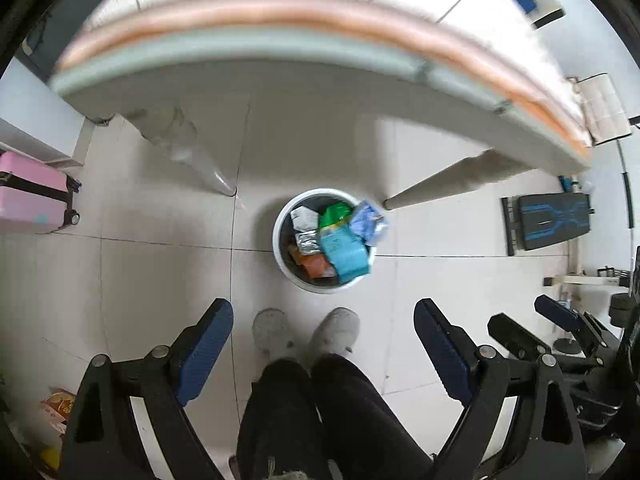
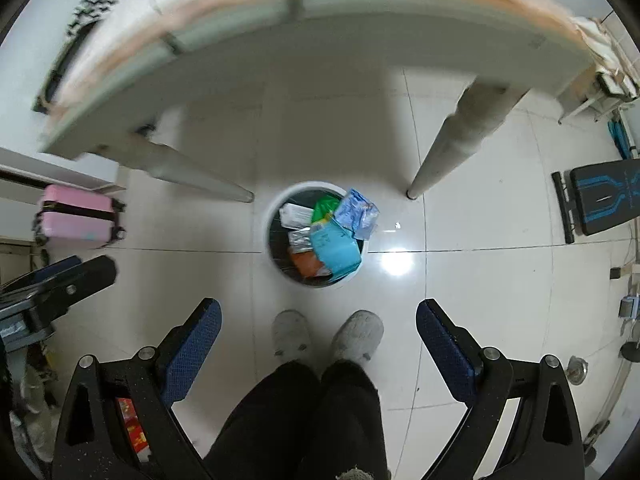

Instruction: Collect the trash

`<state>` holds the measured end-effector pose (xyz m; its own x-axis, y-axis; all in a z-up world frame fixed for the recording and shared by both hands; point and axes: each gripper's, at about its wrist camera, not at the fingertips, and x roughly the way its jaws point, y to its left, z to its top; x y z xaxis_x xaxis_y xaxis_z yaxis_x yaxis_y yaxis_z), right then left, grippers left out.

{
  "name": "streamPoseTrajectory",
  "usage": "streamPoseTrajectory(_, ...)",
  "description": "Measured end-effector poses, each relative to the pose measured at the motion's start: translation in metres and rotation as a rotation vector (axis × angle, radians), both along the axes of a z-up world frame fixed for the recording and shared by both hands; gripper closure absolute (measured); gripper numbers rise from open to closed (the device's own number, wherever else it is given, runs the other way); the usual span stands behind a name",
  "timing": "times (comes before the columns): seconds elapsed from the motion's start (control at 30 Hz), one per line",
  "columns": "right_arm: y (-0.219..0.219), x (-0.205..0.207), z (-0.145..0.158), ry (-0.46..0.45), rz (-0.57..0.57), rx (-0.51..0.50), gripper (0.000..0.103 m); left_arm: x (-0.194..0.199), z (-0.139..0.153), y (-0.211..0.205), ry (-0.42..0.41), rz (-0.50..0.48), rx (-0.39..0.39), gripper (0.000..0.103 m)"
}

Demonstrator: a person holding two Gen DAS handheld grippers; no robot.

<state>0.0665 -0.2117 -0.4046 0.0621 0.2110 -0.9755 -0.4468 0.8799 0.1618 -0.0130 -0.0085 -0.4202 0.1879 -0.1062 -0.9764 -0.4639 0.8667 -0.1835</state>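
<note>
Several wrappers fill the white trash bin (image 1: 322,240) on the tile floor just ahead of your grey slippers (image 1: 306,330), a blue packet (image 1: 369,220) resting across its rim. Your left gripper (image 1: 324,320) and right gripper (image 2: 319,318) both hang above it with fingers spread wide, holding nothing. Beyond the bin stands the table (image 2: 360,40); a pink suitcase (image 2: 78,216) sits off left.

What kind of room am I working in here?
Probably a room in a home: tiled floor, a pink suitcase by the wall, a workout bench, and a table above the trash bin.
</note>
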Motion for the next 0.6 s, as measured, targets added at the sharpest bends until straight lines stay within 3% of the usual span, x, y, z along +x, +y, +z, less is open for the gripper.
streamPoseTrajectory(0.27, -0.035, -0.032, 0.151, 0.016, -0.015, 0.087, 0.004, -0.021, 0.130, -0.027, -0.091, -0.091, -0.011, 0.011)
streamPoseTrajectory(0.5, -0.066, -0.053, 0.260, -0.023, -0.012, 0.157, 0.004, -0.042, 0.188, -0.044, -0.176, -0.111, -0.077, 0.011)
streamPoseTrajectory(0.6, -0.072, -0.062, 0.287, -0.027, -0.006, 0.186, 0.004, -0.049, 0.208, -0.048, -0.206, -0.109, -0.096, 0.011)
